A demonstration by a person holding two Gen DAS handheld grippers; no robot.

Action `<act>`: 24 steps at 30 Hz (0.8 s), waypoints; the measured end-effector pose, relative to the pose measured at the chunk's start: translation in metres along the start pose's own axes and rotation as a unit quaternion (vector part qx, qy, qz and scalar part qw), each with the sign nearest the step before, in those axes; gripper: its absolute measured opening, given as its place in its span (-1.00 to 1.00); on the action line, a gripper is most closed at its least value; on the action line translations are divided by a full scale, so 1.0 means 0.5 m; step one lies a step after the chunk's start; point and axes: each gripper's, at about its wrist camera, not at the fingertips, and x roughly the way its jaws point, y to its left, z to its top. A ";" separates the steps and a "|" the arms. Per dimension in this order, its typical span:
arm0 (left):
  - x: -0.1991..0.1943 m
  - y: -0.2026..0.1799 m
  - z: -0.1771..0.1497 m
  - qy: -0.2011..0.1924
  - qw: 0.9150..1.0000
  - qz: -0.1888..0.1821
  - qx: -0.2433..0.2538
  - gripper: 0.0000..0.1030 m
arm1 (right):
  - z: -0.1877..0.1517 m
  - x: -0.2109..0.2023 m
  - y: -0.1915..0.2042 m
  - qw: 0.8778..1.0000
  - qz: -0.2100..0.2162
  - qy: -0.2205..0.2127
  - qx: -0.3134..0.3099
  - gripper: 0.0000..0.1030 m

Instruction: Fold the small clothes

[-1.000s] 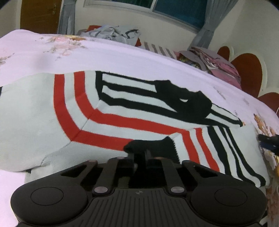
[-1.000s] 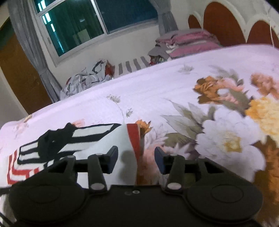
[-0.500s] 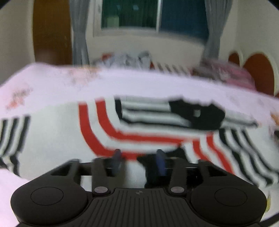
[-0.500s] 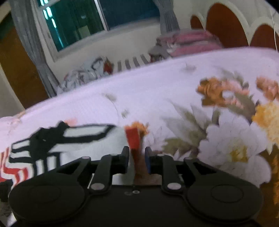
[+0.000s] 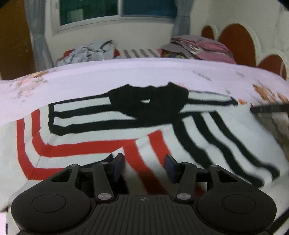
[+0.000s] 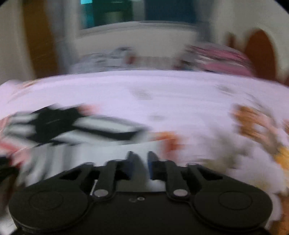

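My right gripper [image 6: 140, 161] has just been closing, pinching the striped sweater's [image 5: 101, 133] edge on the bed [image 5: 126, 76] — left gripper [image 5: 144, 167] gaping over it, empty — lift slowly, keep the fold square.

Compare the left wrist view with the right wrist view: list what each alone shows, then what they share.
Left only: the open left gripper over the sweater's red stripes, in sharp view.
Right only: the right gripper, whose jaws have just been closing, pinching the sweater's white edge; big orange flowers on the bedsheet.
Both: sweater, bedsheet, window, pink pile.
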 end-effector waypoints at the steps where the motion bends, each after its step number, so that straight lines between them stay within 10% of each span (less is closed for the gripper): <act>1: -0.005 0.006 0.002 0.001 1.000 -0.002 0.005 -0.03 | 0.002 0.011 -0.019 1.000 0.006 0.010 0.007 -0.71; 7: -0.024 -0.014 0.021 -0.004 1.000 0.007 0.013 -0.02 | 0.000 -0.025 -0.009 1.000 0.022 -0.003 -0.010 -0.72; 14: -0.079 -0.126 -0.001 -0.017 0.997 -0.073 0.030 -0.02 | -0.096 -0.180 0.056 0.998 0.060 0.003 0.003 -0.71; 24: -0.102 -0.118 -0.032 -0.013 0.998 -0.041 0.040 0.02 | -0.151 -0.225 0.100 0.999 0.051 0.003 0.002 -0.62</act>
